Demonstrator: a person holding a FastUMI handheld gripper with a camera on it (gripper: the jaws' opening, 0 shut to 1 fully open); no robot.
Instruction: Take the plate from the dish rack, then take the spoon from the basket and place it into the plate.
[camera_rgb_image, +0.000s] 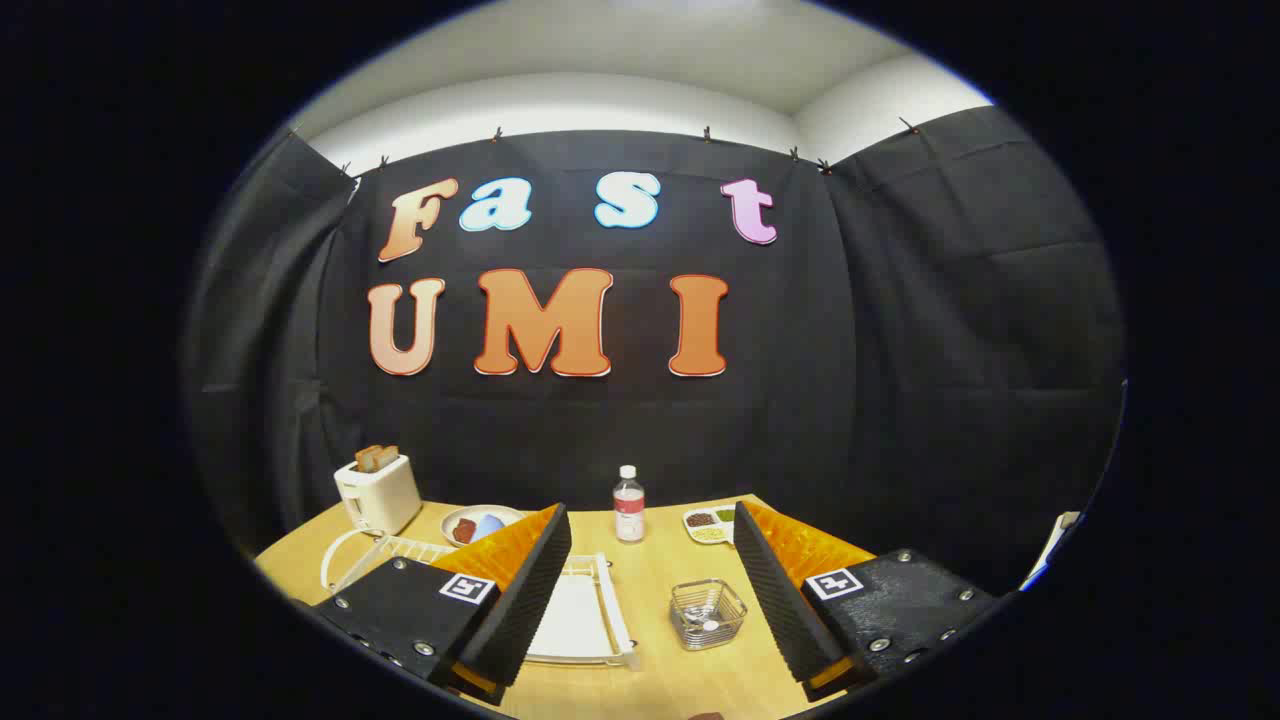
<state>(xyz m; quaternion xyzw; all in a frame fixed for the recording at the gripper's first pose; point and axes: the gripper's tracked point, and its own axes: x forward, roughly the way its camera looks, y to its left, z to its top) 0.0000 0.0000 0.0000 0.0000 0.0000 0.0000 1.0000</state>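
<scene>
Nothing is done yet: the gripper (650, 600) hovers above the table (650, 580), its 2 fingers spread wide and empty. The plate (570, 615) lies in the dish rack (610, 600) between them; the spoon (705, 622) sits in the basket (708, 612).

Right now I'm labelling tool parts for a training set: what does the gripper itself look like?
The gripper has two wedge-shaped fingers, each with a black ribbed pad on its inner face and an orange outer side. Behind each finger sits a black block with silver screws, and each block carries a square black-and-white marker. No cables are visible.
</scene>
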